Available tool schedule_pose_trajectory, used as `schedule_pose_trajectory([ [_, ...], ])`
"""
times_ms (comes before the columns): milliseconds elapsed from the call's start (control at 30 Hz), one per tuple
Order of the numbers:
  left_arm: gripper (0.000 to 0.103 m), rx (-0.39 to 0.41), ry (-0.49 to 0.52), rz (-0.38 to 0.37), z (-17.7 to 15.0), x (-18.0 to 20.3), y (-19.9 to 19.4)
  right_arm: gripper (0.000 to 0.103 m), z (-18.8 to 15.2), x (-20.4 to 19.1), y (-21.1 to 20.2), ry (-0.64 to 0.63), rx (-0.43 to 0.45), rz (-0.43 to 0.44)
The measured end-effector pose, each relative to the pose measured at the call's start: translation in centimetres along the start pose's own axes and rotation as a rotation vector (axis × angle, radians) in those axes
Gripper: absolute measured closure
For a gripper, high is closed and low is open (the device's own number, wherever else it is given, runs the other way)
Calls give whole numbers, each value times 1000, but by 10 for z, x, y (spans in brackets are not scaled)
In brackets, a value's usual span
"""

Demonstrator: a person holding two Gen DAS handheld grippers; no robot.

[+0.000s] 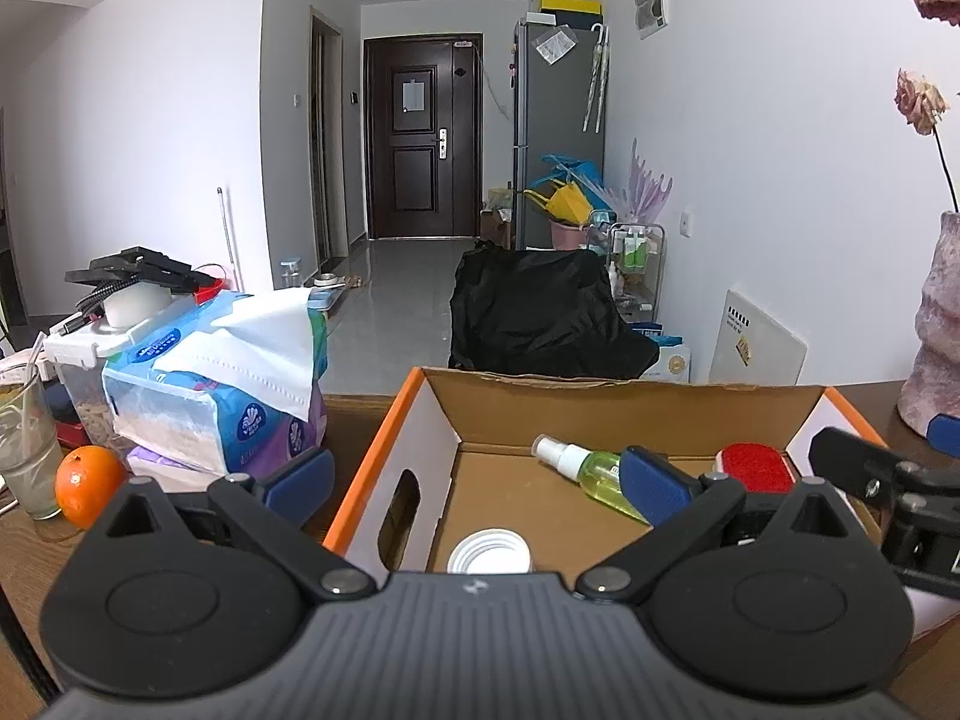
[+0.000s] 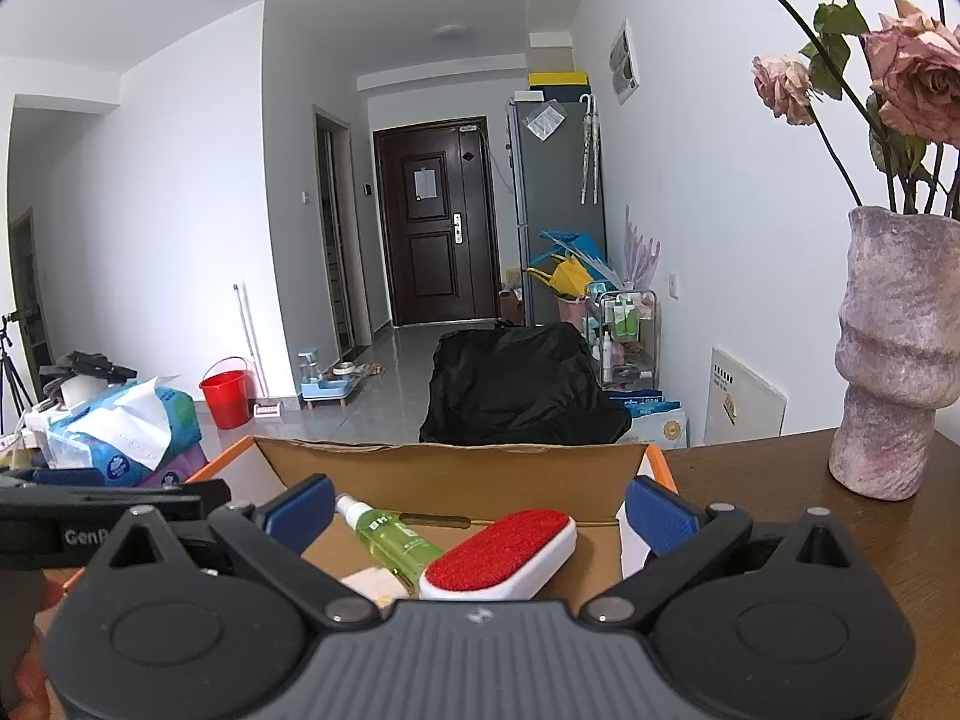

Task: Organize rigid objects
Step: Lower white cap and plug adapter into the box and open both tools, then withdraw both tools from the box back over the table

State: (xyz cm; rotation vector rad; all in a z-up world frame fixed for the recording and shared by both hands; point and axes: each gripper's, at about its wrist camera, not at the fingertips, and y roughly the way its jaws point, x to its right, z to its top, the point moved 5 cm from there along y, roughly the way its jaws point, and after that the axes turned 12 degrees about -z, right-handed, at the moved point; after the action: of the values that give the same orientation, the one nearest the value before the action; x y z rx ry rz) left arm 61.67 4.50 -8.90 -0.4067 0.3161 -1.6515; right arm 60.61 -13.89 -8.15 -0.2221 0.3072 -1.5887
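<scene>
The left gripper [image 1: 477, 480] and right gripper [image 2: 480, 510] were held spread wide, empty. The spray bottle [image 2: 390, 537] and lint brush [image 2: 498, 552] were seen lying in the cardboard box [image 2: 444, 468] just beyond the pads.

An open cardboard box [image 1: 630, 414] fills the lower centre, its top unobstructed. At lower left a tissue pack [image 1: 228, 384] and an orange [image 1: 90, 483] crowd the counter [image 2: 780, 516]. At right a vase [image 2: 894, 354] blocks passage.
</scene>
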Motion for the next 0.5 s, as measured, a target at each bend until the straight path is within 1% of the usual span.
schedule_pose_trajectory([
  [233, 0, 11, 9, 3, -1, 3, -12, 0, -1, 4, -9, -2, 11, 2],
  [500, 0, 31, 2, 15, -8, 3, -37, 0, -10, 12, -30, -11, 12, -1],
])
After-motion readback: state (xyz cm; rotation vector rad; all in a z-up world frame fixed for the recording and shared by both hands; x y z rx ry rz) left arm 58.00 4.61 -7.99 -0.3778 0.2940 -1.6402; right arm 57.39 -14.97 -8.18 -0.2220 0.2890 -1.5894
